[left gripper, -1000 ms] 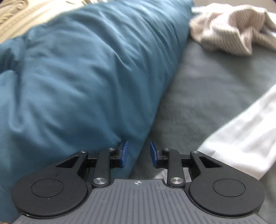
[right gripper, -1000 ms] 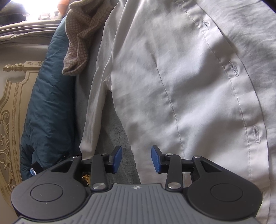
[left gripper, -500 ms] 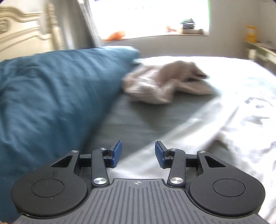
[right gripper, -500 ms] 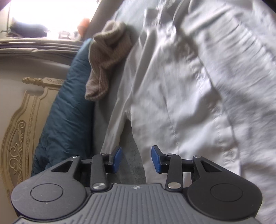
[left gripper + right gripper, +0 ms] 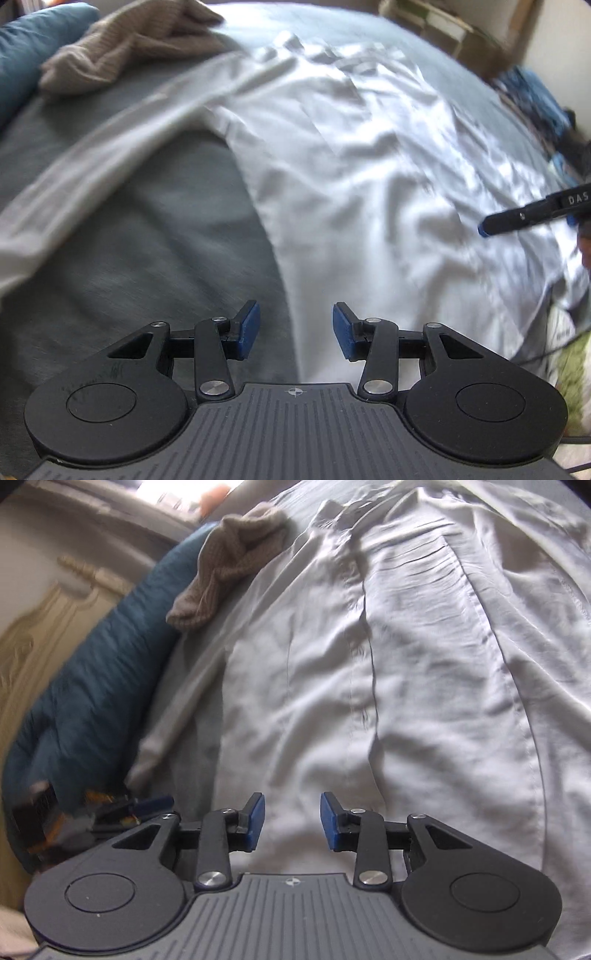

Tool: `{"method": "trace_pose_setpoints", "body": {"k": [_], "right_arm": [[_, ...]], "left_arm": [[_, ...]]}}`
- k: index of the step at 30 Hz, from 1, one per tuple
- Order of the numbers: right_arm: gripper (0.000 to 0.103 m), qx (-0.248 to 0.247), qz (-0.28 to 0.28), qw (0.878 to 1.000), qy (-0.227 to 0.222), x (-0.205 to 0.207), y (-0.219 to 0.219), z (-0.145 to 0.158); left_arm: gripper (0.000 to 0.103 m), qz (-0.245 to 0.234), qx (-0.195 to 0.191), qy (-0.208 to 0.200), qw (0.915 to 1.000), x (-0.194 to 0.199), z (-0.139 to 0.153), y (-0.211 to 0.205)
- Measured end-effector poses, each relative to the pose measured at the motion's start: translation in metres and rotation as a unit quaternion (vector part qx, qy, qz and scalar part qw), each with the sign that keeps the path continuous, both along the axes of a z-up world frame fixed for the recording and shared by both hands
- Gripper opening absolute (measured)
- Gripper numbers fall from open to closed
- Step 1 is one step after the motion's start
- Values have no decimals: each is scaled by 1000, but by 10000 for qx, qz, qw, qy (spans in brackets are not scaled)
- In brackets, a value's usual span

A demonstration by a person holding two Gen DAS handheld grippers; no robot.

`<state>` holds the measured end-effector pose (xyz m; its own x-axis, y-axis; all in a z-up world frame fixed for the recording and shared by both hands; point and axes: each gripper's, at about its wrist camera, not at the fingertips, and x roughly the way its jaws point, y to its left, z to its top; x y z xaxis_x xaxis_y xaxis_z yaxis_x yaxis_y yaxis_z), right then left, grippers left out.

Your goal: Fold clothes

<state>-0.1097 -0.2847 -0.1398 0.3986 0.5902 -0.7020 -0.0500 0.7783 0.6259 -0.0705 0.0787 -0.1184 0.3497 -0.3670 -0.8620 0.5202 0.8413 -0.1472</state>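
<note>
My left claw [image 5: 294, 329] and right claw [image 5: 292, 821] both hang spread and empty over the shirt [image 5: 406, 672], which lies flat on the bed [image 5: 147, 229]. Beyond the shirt's sleeve sits a sweater [image 5: 229, 561] against the pillow [image 5: 92, 701].

The left wrist view looks along its tool [image 5: 295, 328] low over the bed [image 5: 155, 229], facing across the white shirt [image 5: 369, 166], with the right tool [image 5: 487, 227] at right edge. The right wrist view looks down closer on the shirt [image 5: 406, 701]. Both share shirt, knit [image 5: 125, 48] [image 5: 229, 561] and blue pillow [image 5: 22, 55] [image 5: 99, 698] at upper left.
</note>
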Motion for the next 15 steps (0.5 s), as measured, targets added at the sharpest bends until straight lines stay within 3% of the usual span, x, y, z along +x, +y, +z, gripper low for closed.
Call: {"method": "trace_pose_setpoints", "body": {"k": [5,10,15], "right_arm": [[28,-716,705,9946,-268,-23,13,-8],[25,-1774,1295,9750,-350,-38,25,-24],[26,-1468,931,9834,-527,-40,6,-6]], "left_arm": [[43,-237,224,195,9993,-23,-19,-14],[43,-399,479,244,9978,-32,-30,-20],[43,-471,621,-2,9970,-29,-11,-16]]}}
